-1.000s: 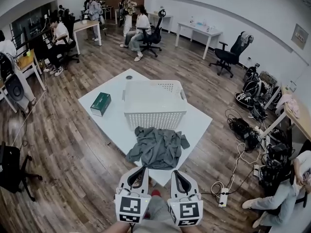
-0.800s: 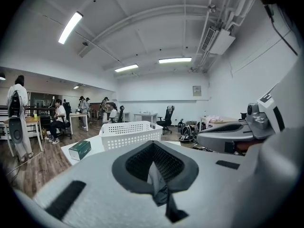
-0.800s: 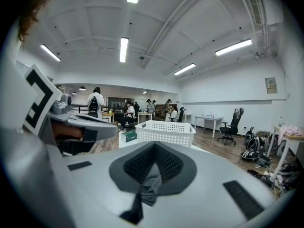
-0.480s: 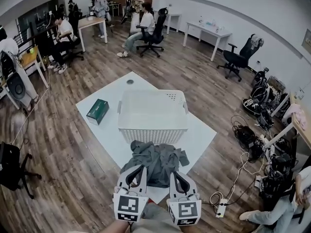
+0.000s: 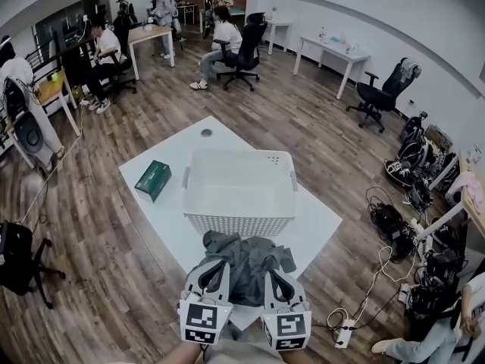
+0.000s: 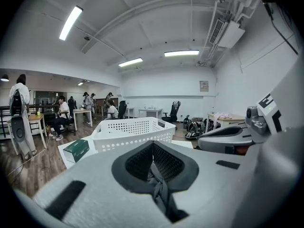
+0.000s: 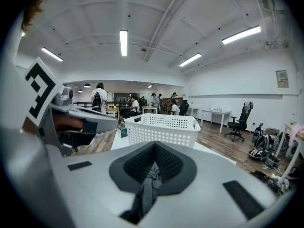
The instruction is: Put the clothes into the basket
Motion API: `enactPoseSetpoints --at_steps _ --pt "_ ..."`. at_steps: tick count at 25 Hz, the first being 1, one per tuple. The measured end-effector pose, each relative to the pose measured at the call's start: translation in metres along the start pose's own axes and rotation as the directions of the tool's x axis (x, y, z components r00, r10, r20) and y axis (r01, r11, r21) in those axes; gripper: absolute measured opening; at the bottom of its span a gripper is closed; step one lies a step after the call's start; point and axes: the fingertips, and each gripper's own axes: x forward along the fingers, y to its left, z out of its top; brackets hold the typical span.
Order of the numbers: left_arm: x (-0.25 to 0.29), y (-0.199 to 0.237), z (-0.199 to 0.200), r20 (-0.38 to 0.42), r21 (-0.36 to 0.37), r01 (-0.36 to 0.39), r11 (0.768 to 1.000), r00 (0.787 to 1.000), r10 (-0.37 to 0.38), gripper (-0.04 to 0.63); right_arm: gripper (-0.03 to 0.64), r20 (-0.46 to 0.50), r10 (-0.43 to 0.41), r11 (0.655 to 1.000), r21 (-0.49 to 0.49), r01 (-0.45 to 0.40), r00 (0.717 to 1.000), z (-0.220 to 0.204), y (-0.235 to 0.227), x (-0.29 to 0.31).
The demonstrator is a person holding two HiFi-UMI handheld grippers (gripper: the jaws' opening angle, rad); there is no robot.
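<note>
Clamped now, left gripper (image 5: 215, 267) and right gripper (image 5: 273, 273) alike, on the near edge of the crumpled grey cloth garment (image 5: 246, 255); a second ago lying loose ahead of both. Bunched between the jaws and the white perforated plastic basket (image 5: 239, 222) straight ahead. Ready, probably, for lifting forward over the rim.

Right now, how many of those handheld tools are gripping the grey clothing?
2. The left tool pinches the grey clothing at its near left edge. The right tool pinches its near right edge. Both are in front of the white basket.
</note>
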Motion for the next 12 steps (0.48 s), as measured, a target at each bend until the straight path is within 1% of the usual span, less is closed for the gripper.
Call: enactPoseSetpoints --at_steps 3,6,10,11,12 --pt "0.011 -0.001 -0.015 -0.041 -0.013 0.034 0.999 0.999 -0.034 0.011 0.014 -0.026 0.005 1.0 0.012 -0.005 1.0 -0.01 -0.002 0.008" --pt "0.021 0.0 -0.032 -0.086 -0.036 0.066 0.997 0.994 -0.068 0.012 0.014 -0.064 0.036 0.998 0.044 -0.033 0.997 -0.023 0.0 0.019" --pt "0.033 0.004 -0.049 -0.136 -0.069 0.089 0.994 0.986 -0.097 0.022 0.017 -0.099 0.023 0.998 0.068 -0.017 0.995 -0.037 -0.002 0.029" --pt "0.035 0.006 -0.055 -0.149 -0.083 0.096 0.992 0.983 -0.108 0.054 0.024 -0.1 0.023 0.997 0.074 -0.016 0.995 -0.039 -0.002 0.032" --pt "0.038 0.006 -0.061 -0.162 -0.1 0.109 0.989 0.979 -0.125 0.126 0.074 -0.101 0.028 0.996 0.087 -0.02 0.994 -0.041 -0.001 0.036"
